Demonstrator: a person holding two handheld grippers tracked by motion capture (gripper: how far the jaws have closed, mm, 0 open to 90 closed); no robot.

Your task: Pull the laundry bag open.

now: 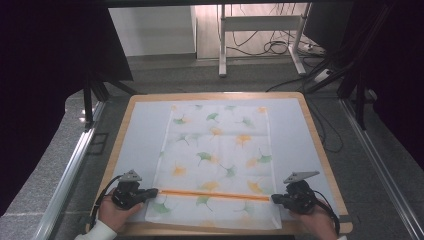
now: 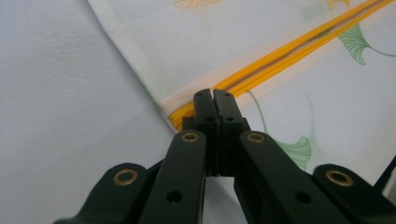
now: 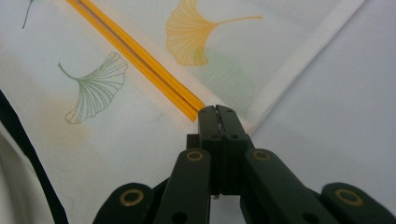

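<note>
You have both grippers clenched at the two ends of the orange zipper (image 1: 215, 195) on the leaf-print cloth bag (image 1: 217, 150), which lies flat on the white mat (image 1: 137, 130) of the table (image 1: 320, 145). The left gripper (image 2: 213, 95) pinches the left end, the right gripper (image 3: 216, 111) the right end, each right at the bag's side edge. Whether either jaw truly has fabric is hard to tell. Keep the pull even and level, so the zipper stays straight.
</note>
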